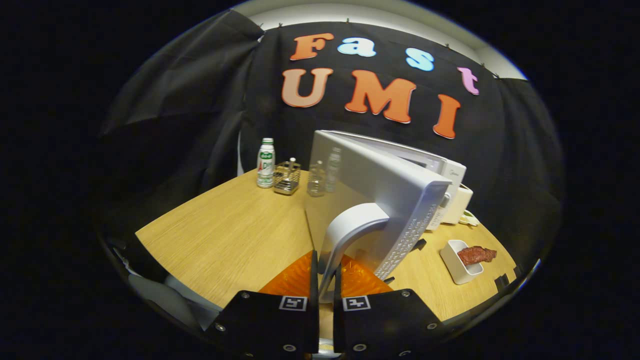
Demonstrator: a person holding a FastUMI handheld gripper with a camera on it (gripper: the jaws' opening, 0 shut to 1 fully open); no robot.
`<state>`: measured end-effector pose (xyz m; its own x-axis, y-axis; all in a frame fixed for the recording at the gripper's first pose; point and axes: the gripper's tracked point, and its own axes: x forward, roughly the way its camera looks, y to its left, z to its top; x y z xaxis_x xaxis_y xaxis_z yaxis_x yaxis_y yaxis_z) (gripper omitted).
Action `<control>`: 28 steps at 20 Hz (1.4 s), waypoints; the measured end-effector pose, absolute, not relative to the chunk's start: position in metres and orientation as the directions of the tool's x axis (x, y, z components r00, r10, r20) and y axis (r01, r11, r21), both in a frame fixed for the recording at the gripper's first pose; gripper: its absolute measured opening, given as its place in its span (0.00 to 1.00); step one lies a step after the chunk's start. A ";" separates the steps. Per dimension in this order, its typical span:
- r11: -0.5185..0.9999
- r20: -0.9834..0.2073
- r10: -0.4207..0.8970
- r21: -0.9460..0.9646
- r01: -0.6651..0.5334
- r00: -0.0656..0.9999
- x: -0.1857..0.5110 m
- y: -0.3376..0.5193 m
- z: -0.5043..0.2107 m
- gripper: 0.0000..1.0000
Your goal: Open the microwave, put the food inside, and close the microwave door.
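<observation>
A: Largest first. Table (225,235)?
B: Light wood, spans the booth floor area. The microwave (452,175), white, sits at its far right.

A: Door (370,185)?
B: Swung partly open toward the near side. Its curved handle (350,225) runs down to the gripper (326,280).

A: Gripper state?
B: The 2 orange fingers (292,280) are clamped on the lower end of the handle, 1 on each side, nearly together.

A: Food (477,255)?
B: Reddish-brown piece lying in a white tray (452,265), on the table right of the door and in front of the microwave. Not inside the microwave.

A: Smaller items?
B: Far left of the door: 1 white bottle (266,162) with green cap, a wire rack (287,178) touching or just beside it, and a clear glass (316,180) next to the door edge.
</observation>
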<state>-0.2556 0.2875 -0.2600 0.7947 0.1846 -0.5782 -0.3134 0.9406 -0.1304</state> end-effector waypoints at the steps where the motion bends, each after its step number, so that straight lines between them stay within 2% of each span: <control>1: 0.938 -0.589 0.193 -0.125 -0.325 0.784 -0.259 0.293 -0.260 0.11; 5: 0.941 -0.664 0.138 -0.144 -0.306 0.735 -0.265 0.299 -0.263 0.12; 11: 0.901 -0.775 0.164 -0.134 -0.412 0.610 -0.281 0.304 -0.262 0.21; 15: 0.849 -0.832 0.333 0.060 -0.525 0.443 -0.322 0.325 -0.258 0.24; 21: 0.738 -0.725 0.514 0.100 -0.668 0.459 -0.323 0.329 -0.202 0.30; 24: 0.740 -0.728 0.518 0.118 -0.663 0.449 -0.318 0.302 -0.184 0.45; 28: 0.802 -0.709 0.467 0.089 -0.590 0.529 -0.286 0.243 -0.161 0.61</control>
<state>-0.2856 0.2431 -0.1615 0.5285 0.4672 -0.7088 -0.5903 0.8023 0.0886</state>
